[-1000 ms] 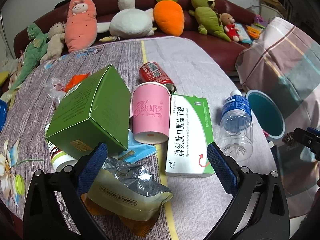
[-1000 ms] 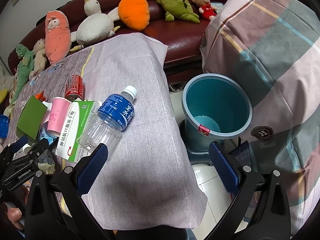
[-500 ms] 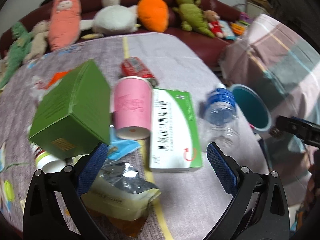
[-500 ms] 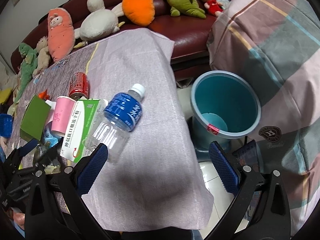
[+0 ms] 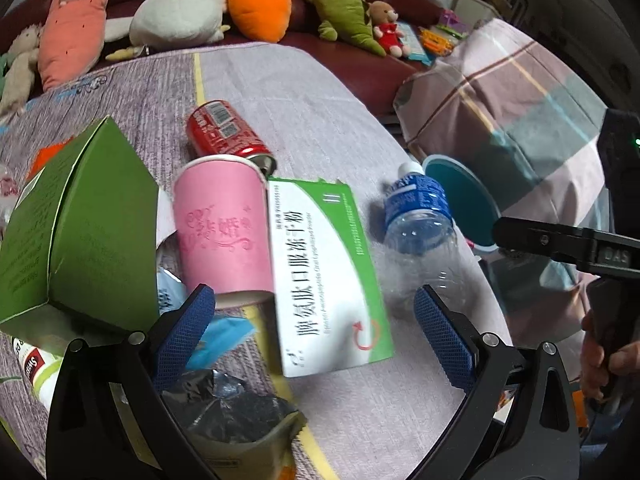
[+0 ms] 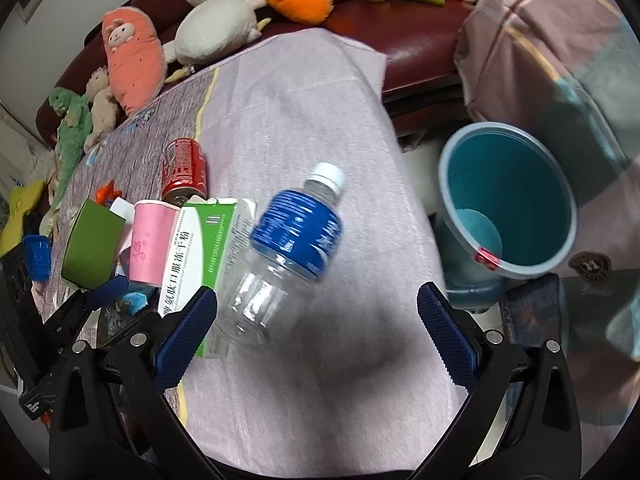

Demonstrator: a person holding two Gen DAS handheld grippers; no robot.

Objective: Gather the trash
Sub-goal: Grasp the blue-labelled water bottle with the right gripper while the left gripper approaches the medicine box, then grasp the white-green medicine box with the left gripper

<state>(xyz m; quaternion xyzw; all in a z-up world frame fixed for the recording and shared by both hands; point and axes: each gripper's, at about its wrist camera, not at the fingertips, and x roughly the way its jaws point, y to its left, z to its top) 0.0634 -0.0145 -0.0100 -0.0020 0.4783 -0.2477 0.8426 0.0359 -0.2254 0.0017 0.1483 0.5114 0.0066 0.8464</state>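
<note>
Both sets of jaws stand spread wide with nothing between them, so nothing has been picked yet. The right gripper (image 6: 316, 330) hangs low over the cloth-covered bench (image 6: 320, 120) with the empty water bottle (image 6: 286, 248) lying on its side just ahead, white cap pointing toward the teal bin (image 6: 508, 208), which sits on the floor just off the bench edge. That bottle looks like the natural first pick.

To do it well, I'd bring the jaws across the clear ribbed body rather than the labelled shoulder, and close gently, since thin plastic will likely buckle and squirt out. The green-and-white medicine box (image 5: 324, 276) touches the bottle's flank, so come down from the open side.

The left gripper (image 5: 308, 336) hovers over that box, with the pink paper cup (image 5: 224, 232), red can (image 5: 226, 132), green carton (image 5: 84, 232) and foil pouch (image 5: 228, 408) crowded around. It should wait clear so the two tools don't collide.
</note>
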